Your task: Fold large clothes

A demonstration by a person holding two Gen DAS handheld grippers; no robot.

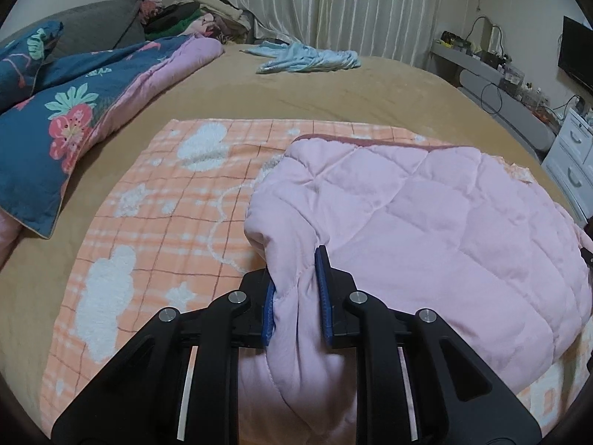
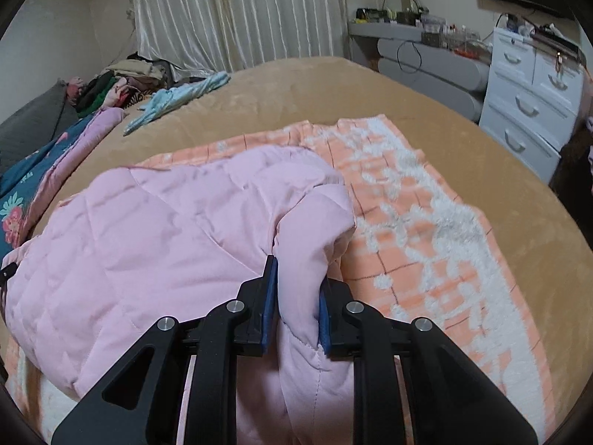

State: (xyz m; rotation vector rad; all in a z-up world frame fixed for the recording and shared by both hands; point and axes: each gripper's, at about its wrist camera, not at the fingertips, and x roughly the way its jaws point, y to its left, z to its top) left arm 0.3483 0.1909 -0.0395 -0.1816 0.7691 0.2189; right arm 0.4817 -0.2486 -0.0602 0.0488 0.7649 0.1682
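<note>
A pink quilted garment (image 1: 426, 215) lies partly doubled over on an orange checked blanket (image 1: 155, 193) spread across the tan bed. My left gripper (image 1: 296, 259) is shut on the garment's left edge, the cloth bunched between its blue pads (image 1: 326, 296). In the right wrist view the same pink quilted garment (image 2: 166, 230) fills the left and middle, over the orange checked blanket (image 2: 426, 222). My right gripper (image 2: 298, 270) is shut on the garment's right edge, a fold of cloth standing up between its blue pads (image 2: 268, 304).
A blue floral quilt (image 1: 55, 118) with pink lining lies at the left of the bed (image 1: 333, 92). A light blue cloth (image 1: 307, 59) lies at the far side. Piled clothes (image 1: 192, 18) sit by the curtain. White drawers (image 2: 530, 104) and a grey shelf stand at the right.
</note>
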